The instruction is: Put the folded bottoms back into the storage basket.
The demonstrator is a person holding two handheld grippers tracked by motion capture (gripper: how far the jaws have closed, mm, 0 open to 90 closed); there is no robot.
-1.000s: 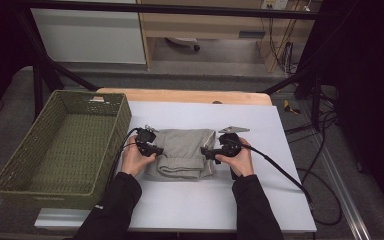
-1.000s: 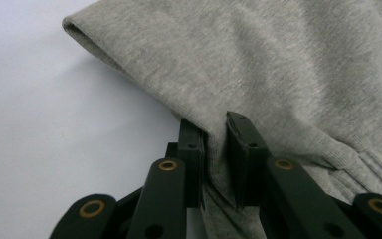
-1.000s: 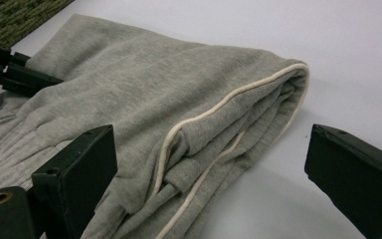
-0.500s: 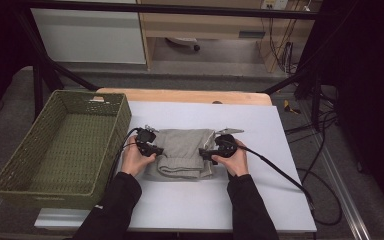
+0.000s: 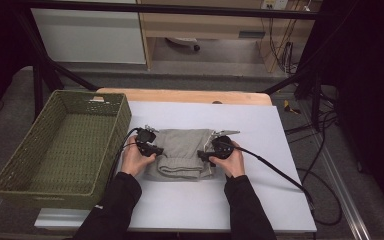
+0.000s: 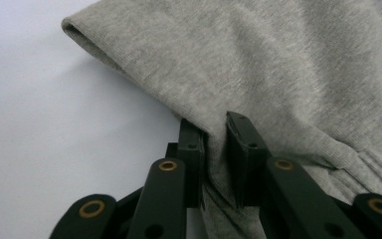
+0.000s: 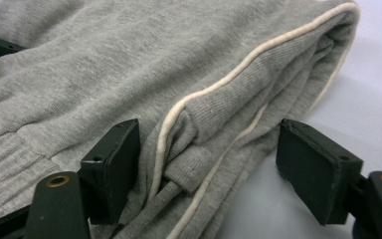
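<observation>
Right gripper point(image 7: 209, 164) has just been closing around the folded grey garment's point(image 5: 182, 152) three-o'clock edge — not yet pinching; left gripper point(image 6: 218, 159) clamps the nine-o'clock edge — lift likely next.

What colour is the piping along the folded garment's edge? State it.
Cream-white piping on the grey knit folded garment, clearest in the right gripper view.

readable text: none anywhere
garment point(image 7: 129, 74): plain grey knit, cream piping, no tag or print showing
basket point(image 5: 10, 175): no label legible
gripper bodies: no brand or number to make out
</observation>
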